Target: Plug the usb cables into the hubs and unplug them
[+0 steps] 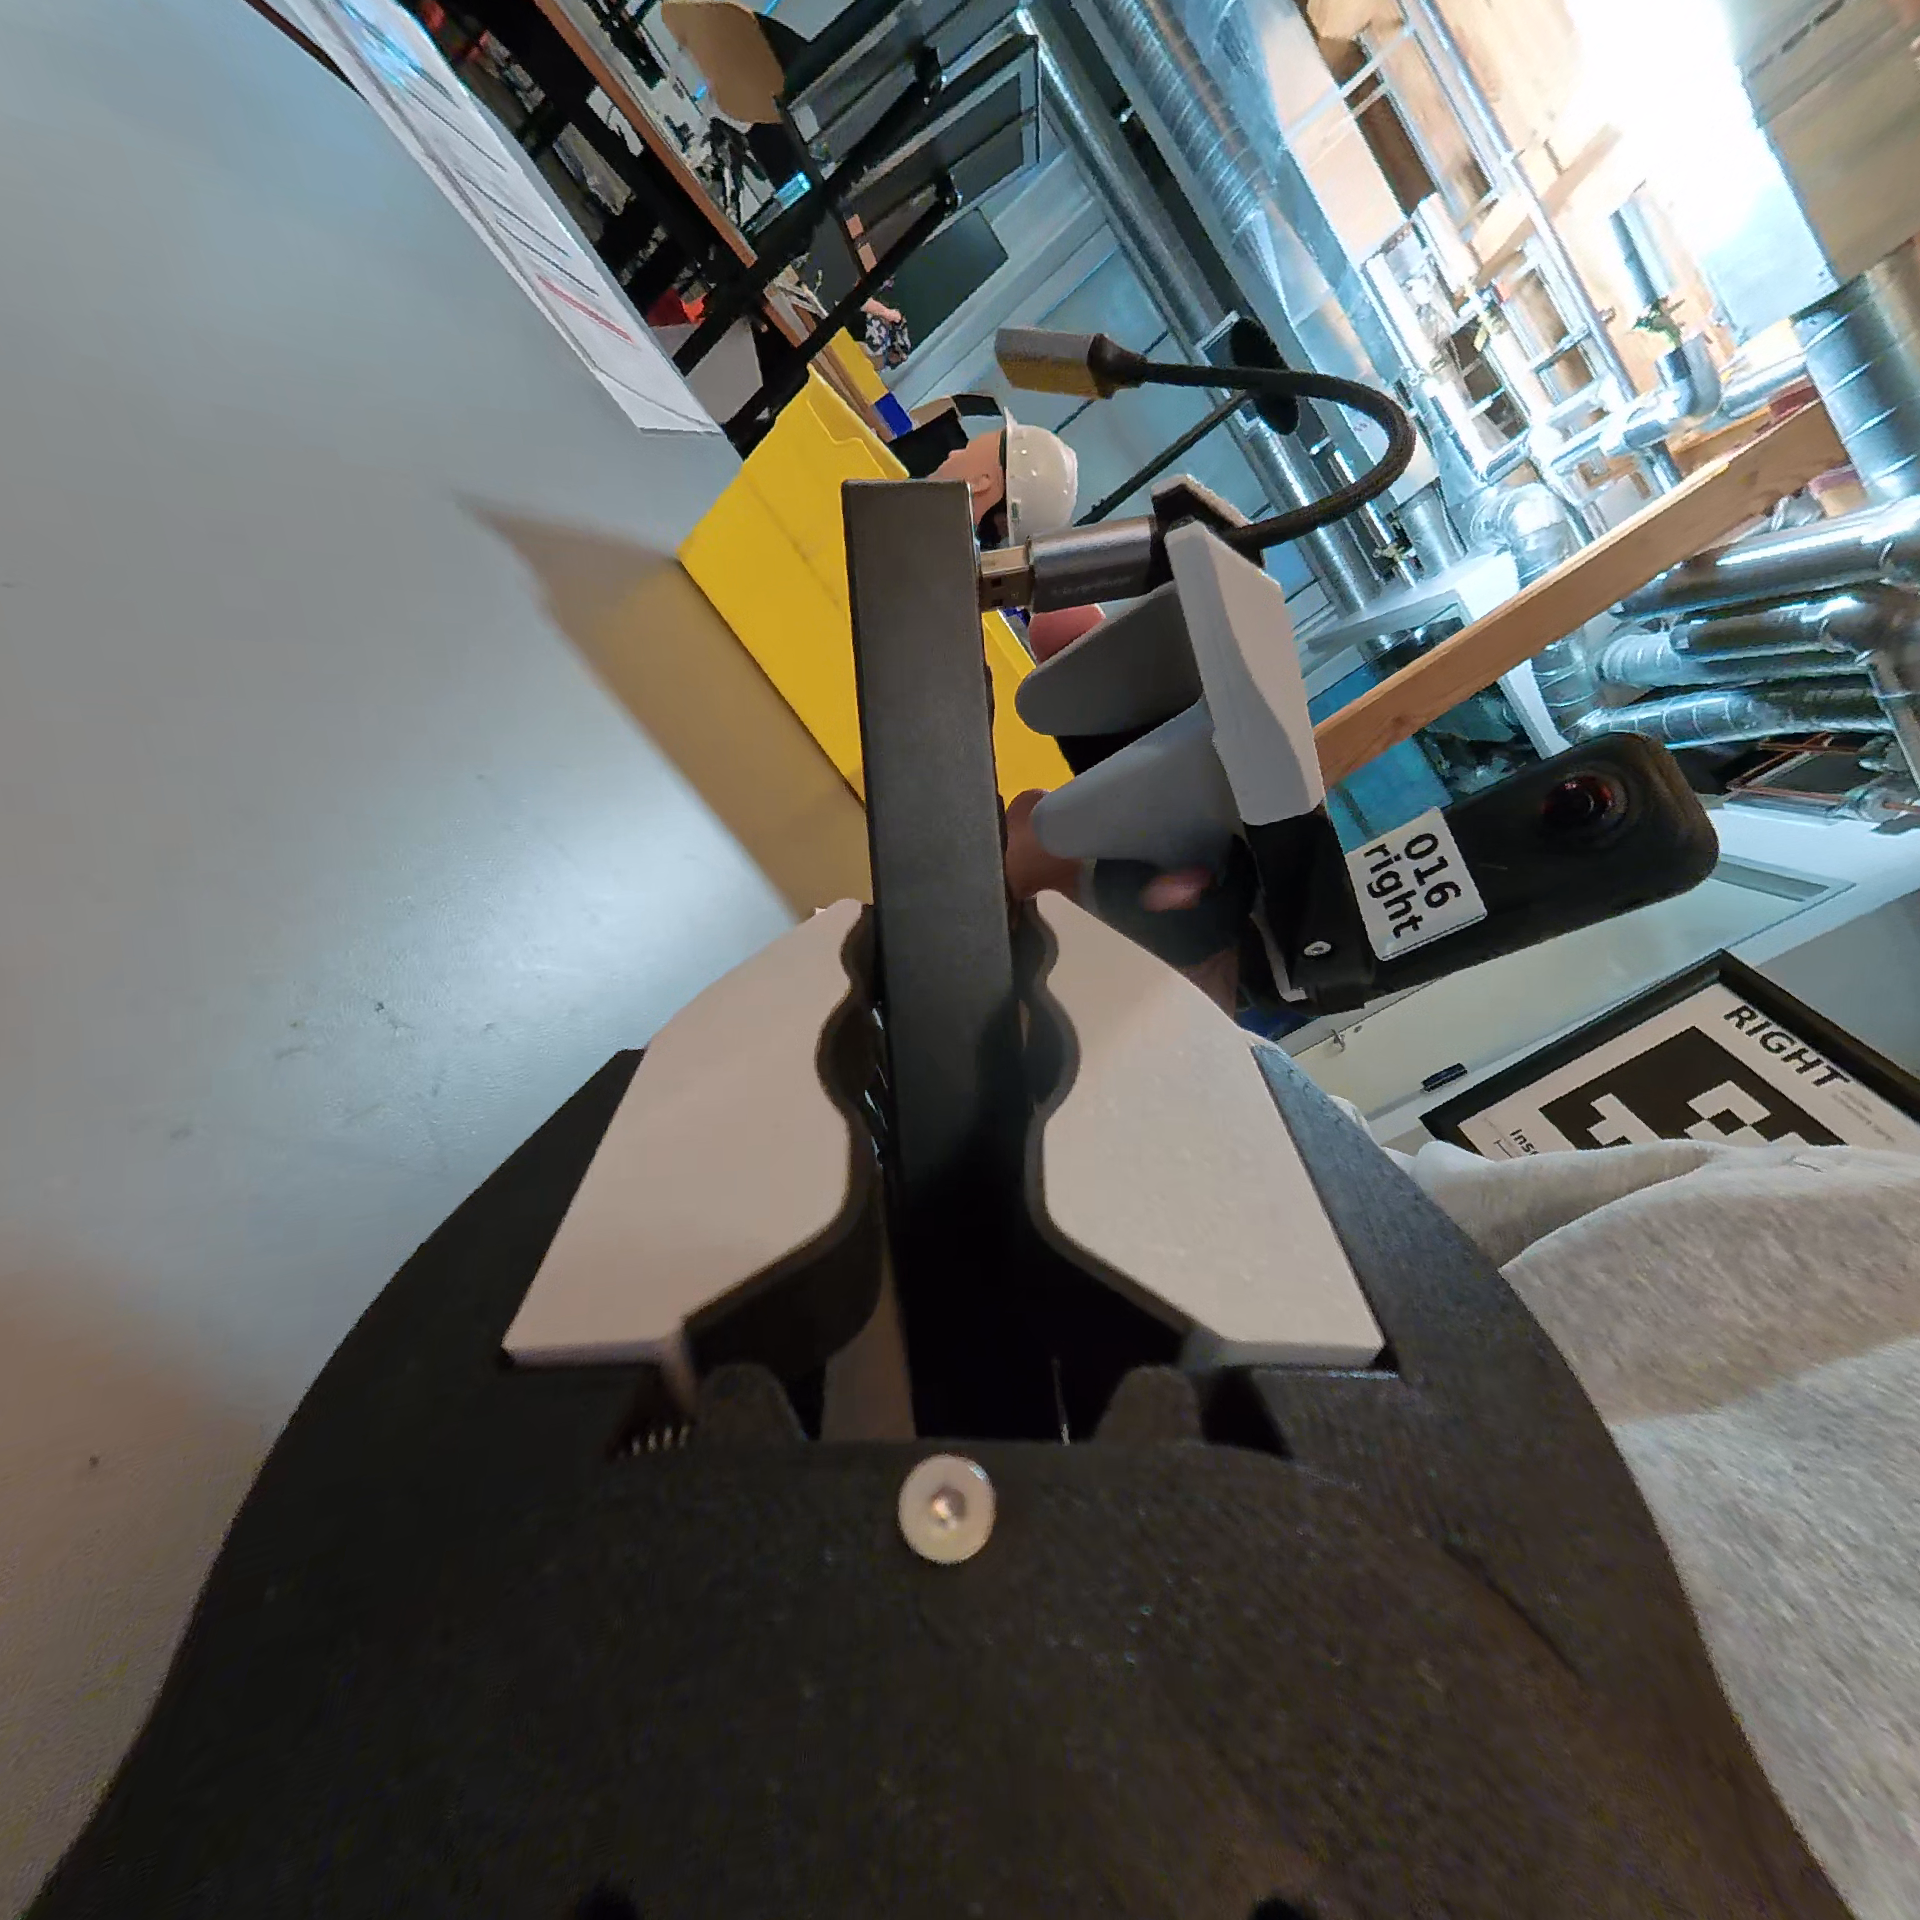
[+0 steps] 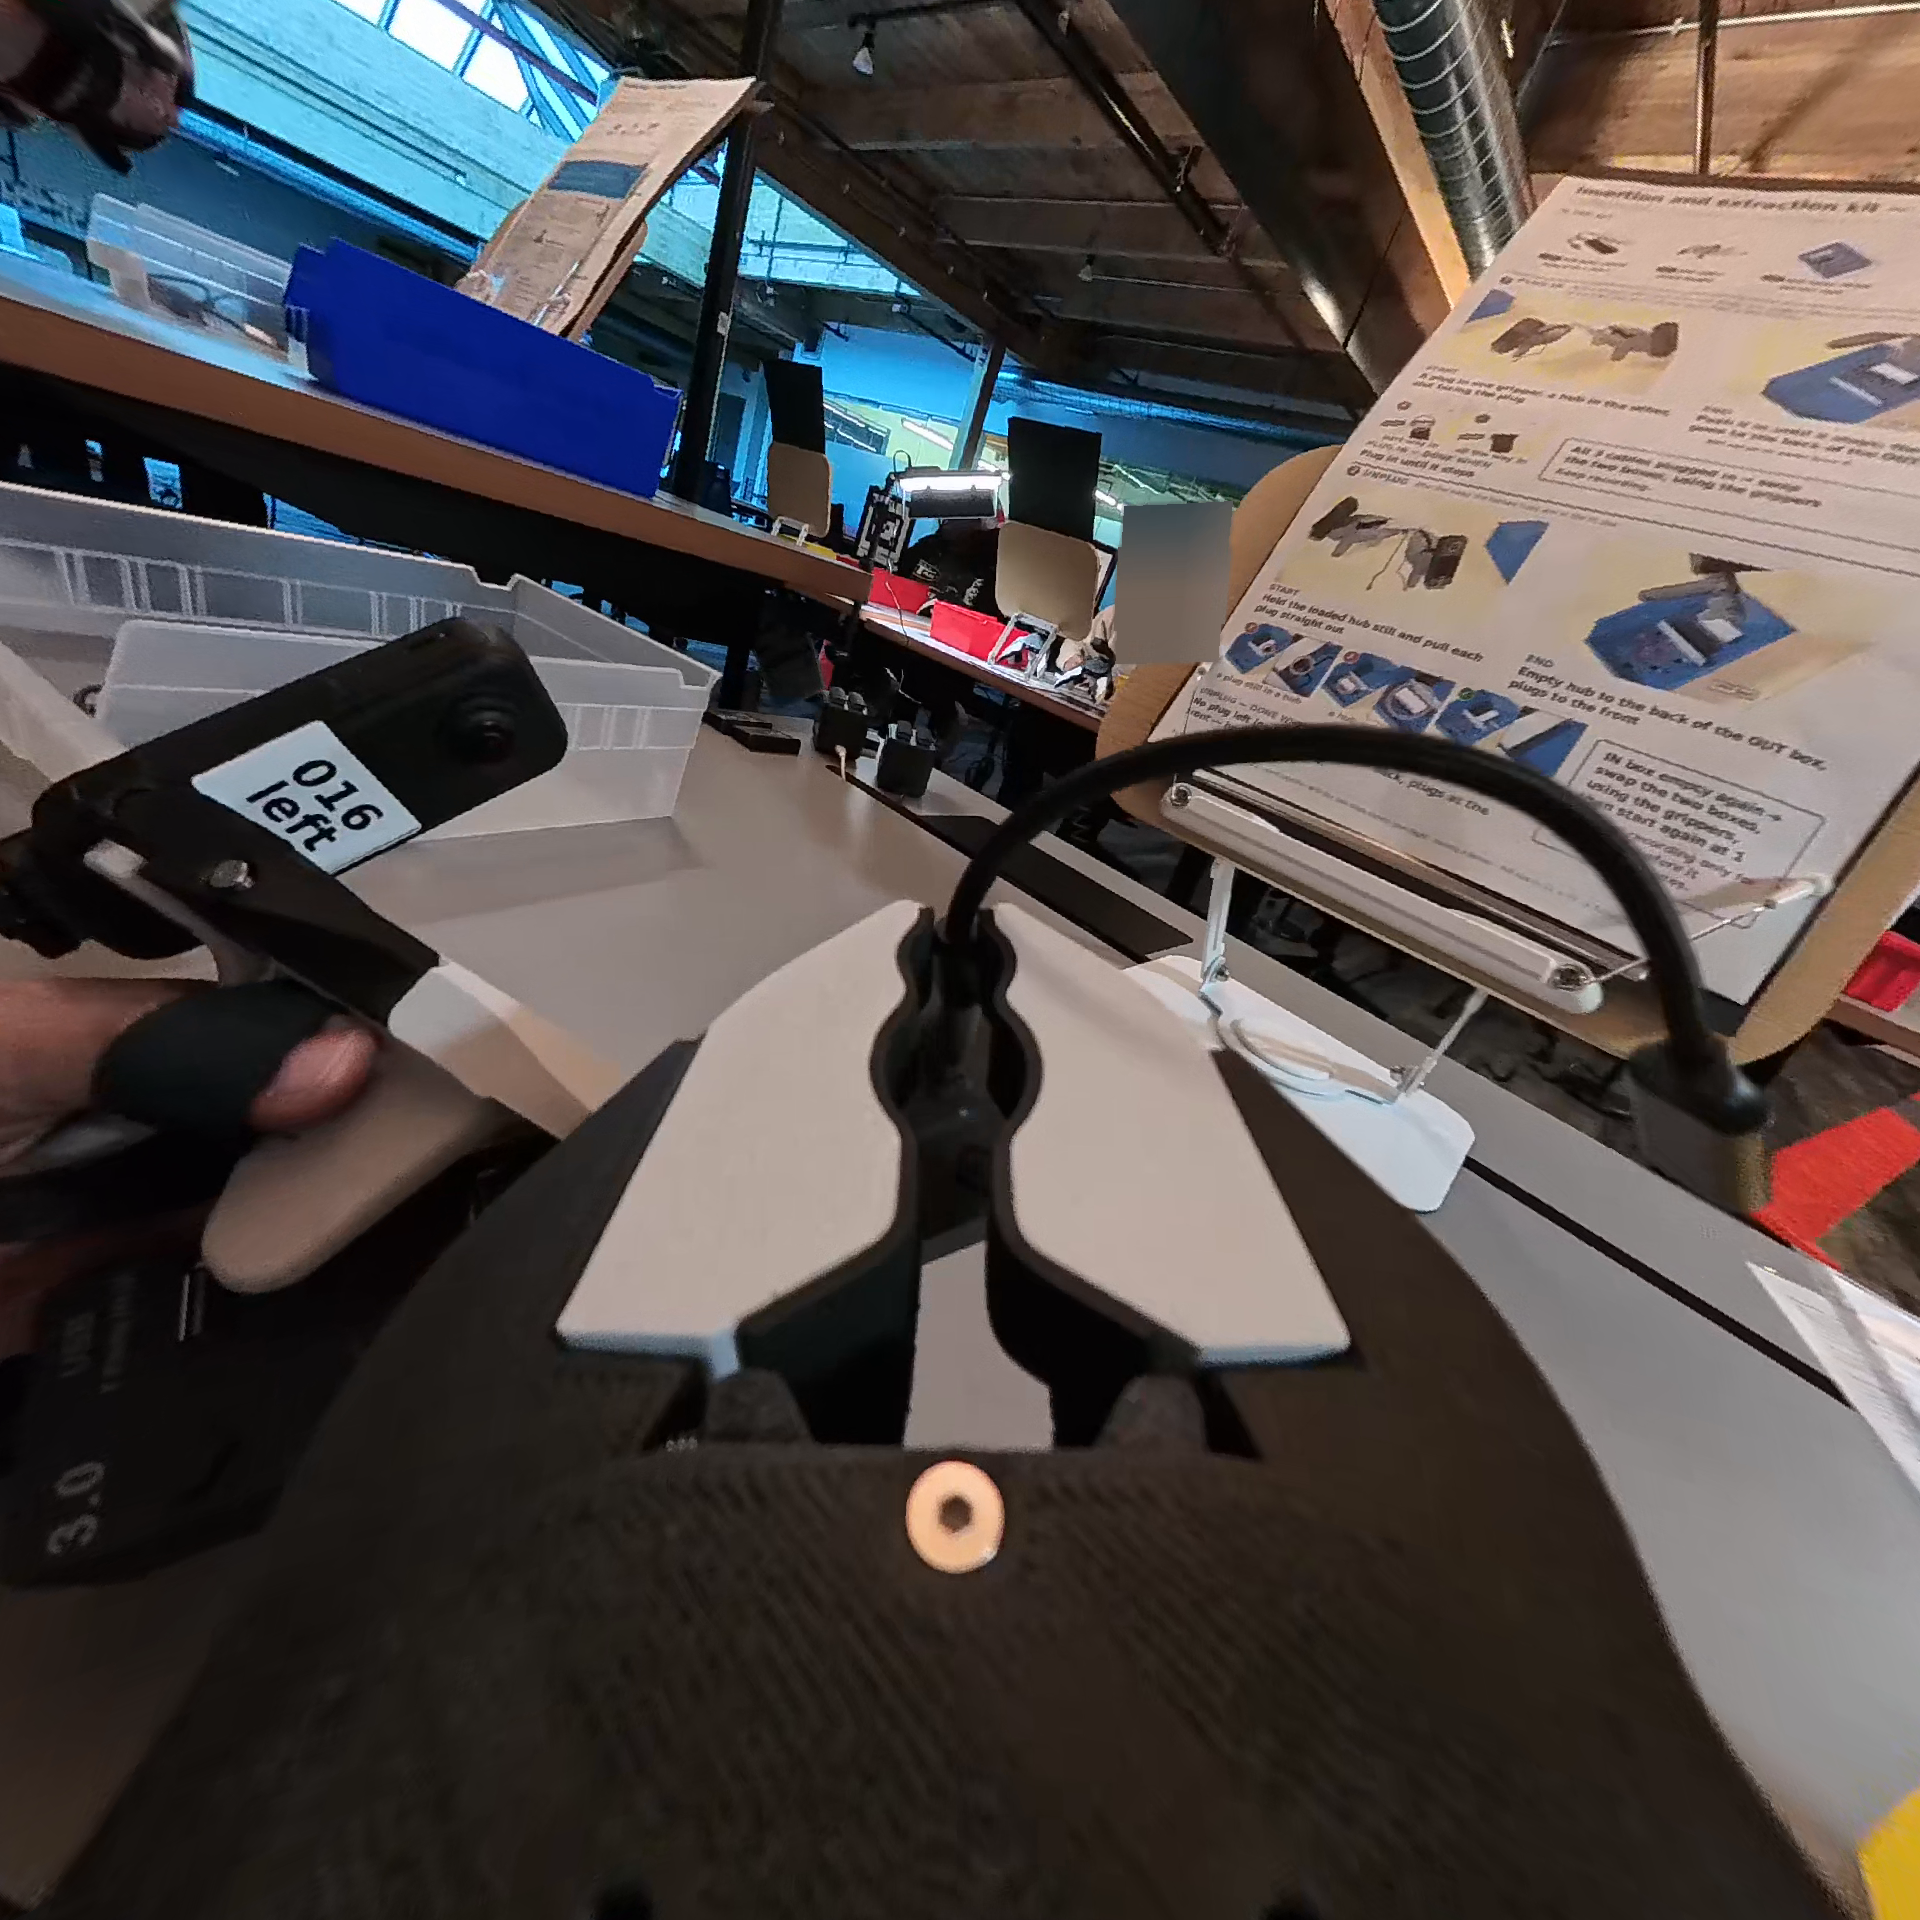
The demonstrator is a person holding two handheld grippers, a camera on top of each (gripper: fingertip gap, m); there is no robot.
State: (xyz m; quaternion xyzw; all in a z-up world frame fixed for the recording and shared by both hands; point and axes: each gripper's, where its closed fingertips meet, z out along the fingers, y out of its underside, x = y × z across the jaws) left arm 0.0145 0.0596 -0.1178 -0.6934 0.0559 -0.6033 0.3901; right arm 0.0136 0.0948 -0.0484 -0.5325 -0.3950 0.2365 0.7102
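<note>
Our left gripper [image 1: 940, 997] pinches the black hub [image 1: 920, 727] upright, just beyond it our right gripper [image 1: 1195, 623] clamps the usb cable [image 1: 1340, 488] plug at the hub's side port, seemingly mid-plugging, needing a straight push; farther off, yellow bins [image 1: 790, 540], contents hidden.

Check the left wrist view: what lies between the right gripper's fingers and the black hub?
Only the USB plug: the right gripper is shut on its grey shell, and the metal tip bridges to the side of the hub, which the left gripper clamps. Full seating is unclear.

Right gripper [image 2: 951, 997] fingers [image 2: 800, 1143] clamp the black cable [image 2: 1351, 743].
</note>
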